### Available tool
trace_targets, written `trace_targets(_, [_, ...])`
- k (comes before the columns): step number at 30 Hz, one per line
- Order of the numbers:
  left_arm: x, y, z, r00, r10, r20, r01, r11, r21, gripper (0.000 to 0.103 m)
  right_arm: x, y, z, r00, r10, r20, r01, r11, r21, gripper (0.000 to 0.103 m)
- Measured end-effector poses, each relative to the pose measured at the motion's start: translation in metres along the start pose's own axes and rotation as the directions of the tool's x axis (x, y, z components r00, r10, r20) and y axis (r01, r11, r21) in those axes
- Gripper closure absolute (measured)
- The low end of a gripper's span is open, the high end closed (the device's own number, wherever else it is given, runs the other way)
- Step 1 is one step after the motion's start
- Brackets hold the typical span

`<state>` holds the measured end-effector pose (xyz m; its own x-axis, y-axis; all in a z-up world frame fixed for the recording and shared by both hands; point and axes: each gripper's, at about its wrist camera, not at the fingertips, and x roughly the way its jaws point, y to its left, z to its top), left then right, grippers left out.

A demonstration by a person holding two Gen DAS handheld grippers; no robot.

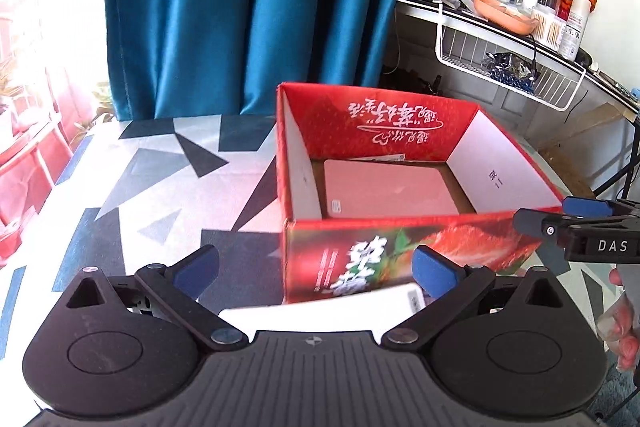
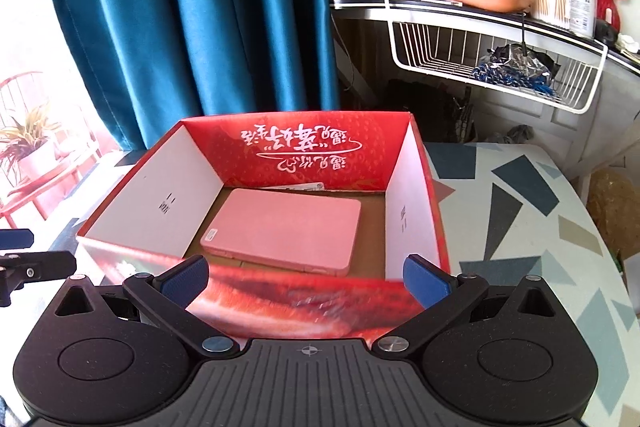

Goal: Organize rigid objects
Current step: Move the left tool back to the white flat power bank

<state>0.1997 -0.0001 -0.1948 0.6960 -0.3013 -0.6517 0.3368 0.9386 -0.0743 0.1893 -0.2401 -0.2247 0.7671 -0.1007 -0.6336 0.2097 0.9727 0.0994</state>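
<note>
An open red cardboard box printed with strawberries and white script [image 1: 400,163] stands on a table covered in a white cloth with grey and dark blue triangles [image 1: 160,171], ahead of both grippers. The left gripper [image 1: 316,273] has its blue-padded fingers spread wide with nothing clamped between them; a flat white rectangular case [image 1: 320,311] lies on the table between and just below those fingers, close against the box's near wall. The right gripper [image 2: 306,279] is likewise spread wide and empty, its fingers poised at the box's near wall, which blurs across the gap between them. Beyond those fingers, a flat pale pink rectangular case with rounded corners [image 2: 284,231] lies on the box's brown floor, with a white card [image 2: 304,186] partly showing behind it at the far wall. In the left wrist view the right gripper reaches in from the right at the box's near right corner. Teal curtains [image 2: 192,19] hang behind the box.
</note>
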Motion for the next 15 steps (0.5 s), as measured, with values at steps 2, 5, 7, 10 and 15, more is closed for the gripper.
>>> trace_targets(2, [-0.002,0.006,-0.015,1.000,0.013,0.005,-0.013,1.000,-0.016,0.000,-0.005,0.002,-0.012,0.999,-0.006,0.040,0.006,1.000,0.002,0.000])
trace_targets(5, [-0.001,0.016,-0.032,1.000,0.020,0.000,-0.020,0.999,-0.039,0.000,-0.006,0.002,-0.036,0.998,-0.007,0.061,0.005,0.999,0.033,0.000])
trace_targets(7, [0.002,0.023,-0.040,0.999,0.031,-0.006,-0.032,0.998,-0.052,0.000,-0.003,0.002,-0.052,0.999,-0.007,0.046,0.005,0.999,0.043,0.000])
trace_targets(10, [0.008,0.037,-0.048,0.998,0.048,-0.028,-0.050,0.995,-0.090,0.000,0.002,0.007,-0.070,1.000,-0.005,0.024,0.004,1.000,0.025,0.000])
trace_targets(15, [0.015,0.054,-0.061,0.998,0.046,-0.049,-0.054,0.985,-0.166,0.000,0.012,0.020,-0.083,0.999,0.032,-0.006,-0.032,0.999,-0.016,0.000])
